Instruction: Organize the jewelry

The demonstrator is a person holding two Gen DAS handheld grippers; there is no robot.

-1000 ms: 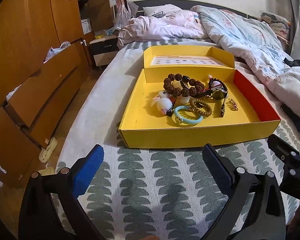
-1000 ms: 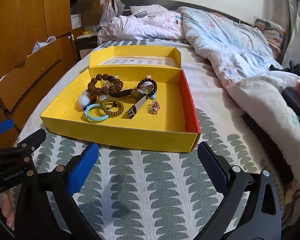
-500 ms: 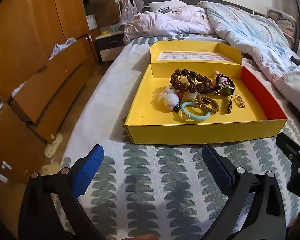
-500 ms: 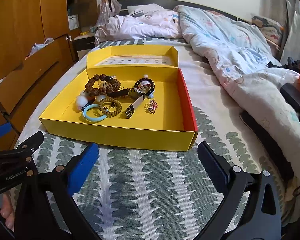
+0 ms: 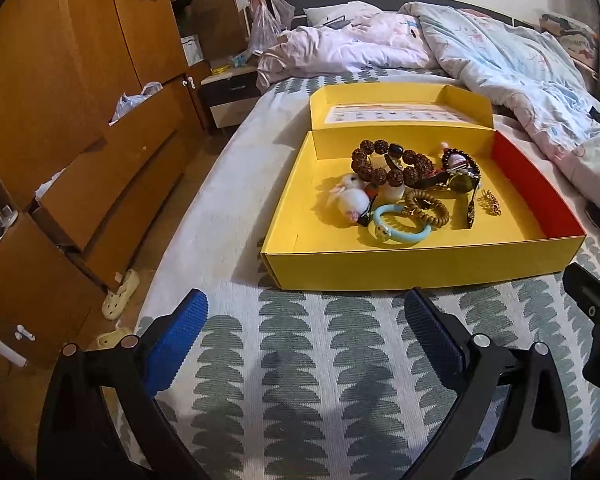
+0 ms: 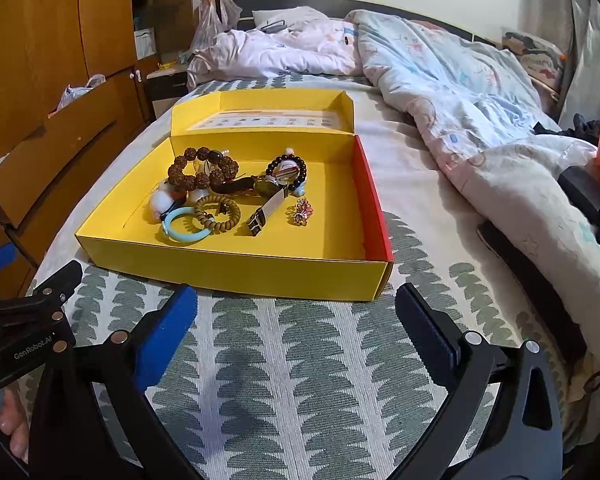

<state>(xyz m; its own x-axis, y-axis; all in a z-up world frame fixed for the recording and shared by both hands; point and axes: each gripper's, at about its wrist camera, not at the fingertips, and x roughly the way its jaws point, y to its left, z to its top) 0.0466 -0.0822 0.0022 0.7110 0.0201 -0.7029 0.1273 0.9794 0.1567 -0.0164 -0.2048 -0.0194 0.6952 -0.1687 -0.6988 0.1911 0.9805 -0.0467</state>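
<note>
A rumpled quilt (image 6: pixel 480 92) crowded the bed's right side and wooden drawers (image 5: pixel 112 184) stood left. The shallow yellow cardboard box (image 5: pixel 420 266) sat on the leaf-patterned woven cover (image 6: pixel 300 380), holding knobbly brown beads (image 5: pixel 392 162), a smooth blue ring (image 5: pixel 400 234) and perhaps a watch (image 6: pixel 270 204). Left gripper (image 5: pixel 306 338) and right gripper (image 6: pixel 296 328) hovered before it, jaws spread wide, empty

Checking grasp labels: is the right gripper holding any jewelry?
No, the right gripper is open and empty over the bedspread, short of the box.
</note>
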